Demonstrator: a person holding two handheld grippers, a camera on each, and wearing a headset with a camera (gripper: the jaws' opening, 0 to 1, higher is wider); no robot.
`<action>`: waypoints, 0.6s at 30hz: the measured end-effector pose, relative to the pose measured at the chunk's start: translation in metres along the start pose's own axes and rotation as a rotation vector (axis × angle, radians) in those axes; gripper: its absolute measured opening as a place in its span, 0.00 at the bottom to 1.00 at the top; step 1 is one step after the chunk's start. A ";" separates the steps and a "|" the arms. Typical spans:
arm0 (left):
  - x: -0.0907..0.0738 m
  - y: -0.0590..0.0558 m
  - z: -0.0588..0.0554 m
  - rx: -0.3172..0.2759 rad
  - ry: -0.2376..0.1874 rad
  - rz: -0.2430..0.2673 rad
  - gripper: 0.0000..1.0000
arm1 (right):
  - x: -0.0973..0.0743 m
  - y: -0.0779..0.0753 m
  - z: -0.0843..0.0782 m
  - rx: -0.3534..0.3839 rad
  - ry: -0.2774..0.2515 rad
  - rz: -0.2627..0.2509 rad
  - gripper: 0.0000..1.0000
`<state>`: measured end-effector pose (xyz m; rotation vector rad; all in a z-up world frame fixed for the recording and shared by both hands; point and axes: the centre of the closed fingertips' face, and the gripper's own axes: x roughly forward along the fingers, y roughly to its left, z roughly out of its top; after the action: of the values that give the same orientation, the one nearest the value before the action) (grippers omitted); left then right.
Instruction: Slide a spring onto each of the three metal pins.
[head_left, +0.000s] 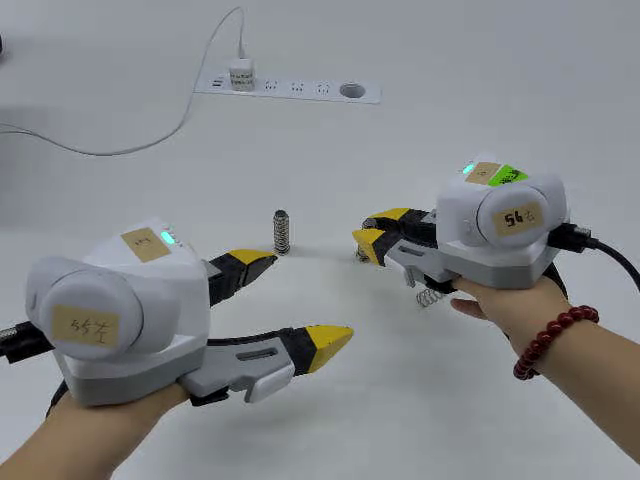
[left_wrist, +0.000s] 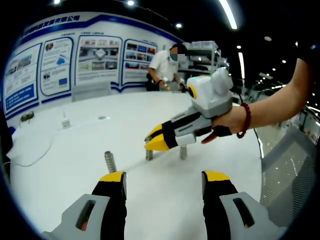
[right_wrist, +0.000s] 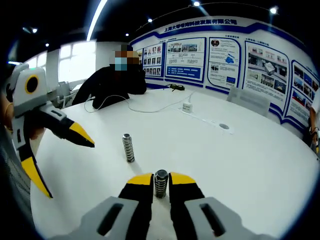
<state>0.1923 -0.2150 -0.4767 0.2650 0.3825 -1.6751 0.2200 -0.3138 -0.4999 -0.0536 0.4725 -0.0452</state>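
Spring (right_wrist: 161, 183) is clamped between the closed jaws of the right gripper (head_left: 362, 229), just right of the finished pin (head_left: 281, 232). If the squeeze tilts it, it may jam or jump away. Left gripper (head_left: 313, 294), nearer than that pin, stands open and empty.

The left gripper (head_left: 300, 297), lower left, and right gripper (head_left: 362, 232), centre right, have white rounded housings, grey-black jaws tipped yellow, green lights and tan labels, 1 reading 54. The right wrist wears a red bead bracelet (head_left: 553, 338).
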 end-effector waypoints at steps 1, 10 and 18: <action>0.000 0.000 0.000 0.001 0.002 0.001 0.62 | -0.001 0.000 0.000 0.007 0.001 -0.002 0.16; 0.004 -0.001 0.004 0.006 -0.002 0.005 0.62 | -0.018 -0.003 0.016 0.039 -0.035 -0.014 0.25; 0.010 -0.005 0.009 0.018 -0.007 -0.006 0.62 | -0.035 -0.008 0.019 0.080 -0.035 -0.035 0.34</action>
<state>0.1860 -0.2268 -0.4722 0.2716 0.3637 -1.6855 0.1969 -0.3193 -0.4668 0.0160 0.4345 -0.0972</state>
